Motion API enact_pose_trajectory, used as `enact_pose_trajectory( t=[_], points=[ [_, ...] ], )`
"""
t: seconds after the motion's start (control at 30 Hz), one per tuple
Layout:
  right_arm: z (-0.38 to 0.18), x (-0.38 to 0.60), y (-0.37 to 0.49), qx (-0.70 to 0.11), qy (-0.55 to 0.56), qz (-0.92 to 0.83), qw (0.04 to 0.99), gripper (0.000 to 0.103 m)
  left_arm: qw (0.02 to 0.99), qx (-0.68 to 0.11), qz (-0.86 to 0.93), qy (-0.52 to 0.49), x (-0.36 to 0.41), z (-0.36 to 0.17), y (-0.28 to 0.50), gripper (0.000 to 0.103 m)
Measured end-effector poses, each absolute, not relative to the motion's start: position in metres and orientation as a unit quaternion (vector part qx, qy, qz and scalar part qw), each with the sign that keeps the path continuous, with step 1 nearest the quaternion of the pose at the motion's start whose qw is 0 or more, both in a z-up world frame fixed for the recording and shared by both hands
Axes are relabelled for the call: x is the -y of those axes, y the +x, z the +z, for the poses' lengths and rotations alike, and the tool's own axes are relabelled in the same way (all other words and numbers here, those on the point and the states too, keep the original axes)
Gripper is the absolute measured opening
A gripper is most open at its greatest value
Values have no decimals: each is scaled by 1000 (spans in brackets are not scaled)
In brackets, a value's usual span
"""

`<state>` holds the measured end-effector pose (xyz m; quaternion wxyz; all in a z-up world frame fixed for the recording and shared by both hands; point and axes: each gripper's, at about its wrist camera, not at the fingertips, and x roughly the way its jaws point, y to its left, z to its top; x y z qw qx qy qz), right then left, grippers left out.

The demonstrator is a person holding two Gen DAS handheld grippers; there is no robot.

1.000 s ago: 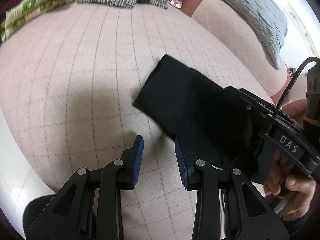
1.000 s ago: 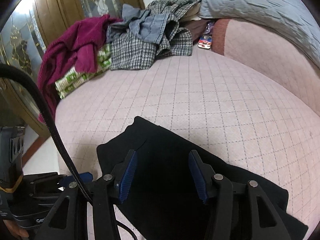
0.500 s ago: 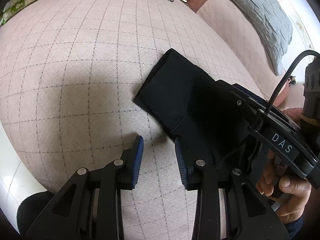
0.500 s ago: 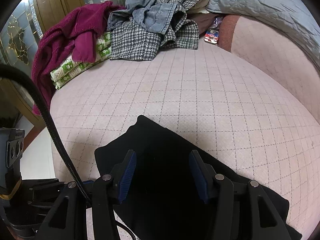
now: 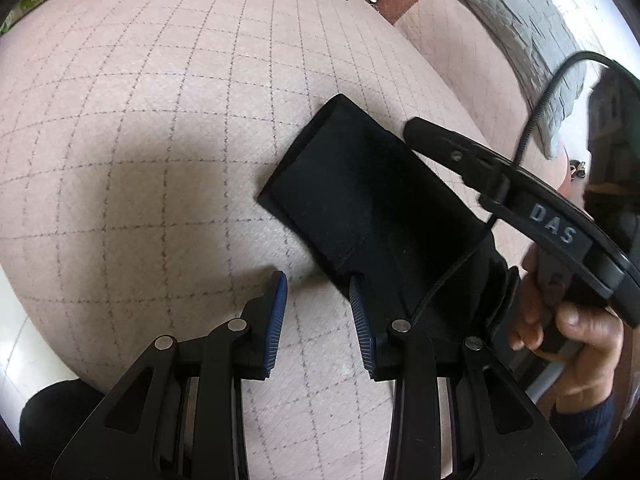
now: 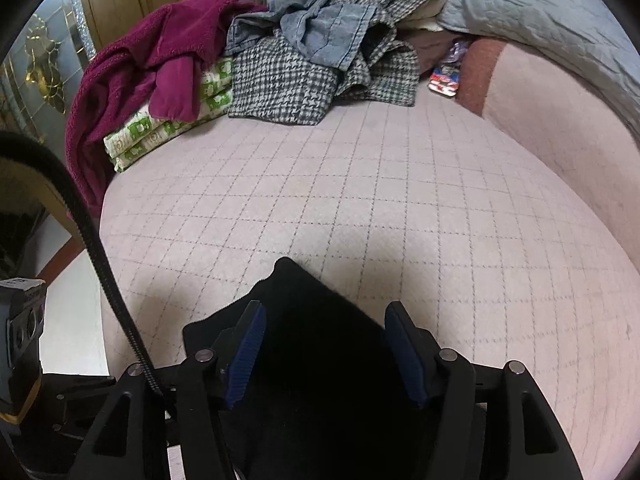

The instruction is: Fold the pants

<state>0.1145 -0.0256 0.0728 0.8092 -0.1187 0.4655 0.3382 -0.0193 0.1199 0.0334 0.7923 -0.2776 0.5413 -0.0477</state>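
Note:
The black pants (image 5: 360, 200) lie folded into a narrow strip on the pink checked bed cover (image 5: 160, 120). My left gripper (image 5: 318, 312) is open and empty, just at the near edge of the pants. My right gripper (image 6: 324, 344) is open and empty above the pants (image 6: 320, 340), whose folded end points away from it. In the left wrist view the right gripper body (image 5: 552, 232) hangs over the pants, held by a hand (image 5: 576, 332).
A pile of clothes (image 6: 312, 52) with a maroon towel (image 6: 160, 56) and a green patterned cloth (image 6: 160, 128) lies at the far end of the bed. A grey quilted pillow (image 6: 560, 20) lies at the right. The bed edge and floor (image 6: 68, 312) are at the left.
Both grippers have lifted and drawn back a little from the pants. The pants lie as before. Both stay open.

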Motion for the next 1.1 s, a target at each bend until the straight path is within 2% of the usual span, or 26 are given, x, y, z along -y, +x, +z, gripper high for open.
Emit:
enact_pose_trajectory(
  t=[0.1,0.43,0.47,0.5,0.63,0.77,1.1],
  points=[
    [64,17,125,-470,-128,358,797,61,793,-538,-54,-281,-121,32,-15,35],
    [27,-6,148,-502,-118,384,766,62,814,-527,-48,-241,-107,31,-10,36],
    [26,-8,145,-498,-120,386,767,58,816,-526,-47,-236,-104,32,-7,36],
    [26,-10,140,-489,-126,388,771,46,819,-524,-46,-231,-102,32,-8,36],
    [34,-7,125,-451,-142,384,793,21,836,-504,-43,-210,-89,33,-10,36],
    [57,10,111,-413,-112,389,816,16,861,-481,-31,-165,-73,37,-16,36],
    [99,38,68,-356,-65,401,842,15,900,-425,-23,-93,-59,46,-29,36]
  ],
)
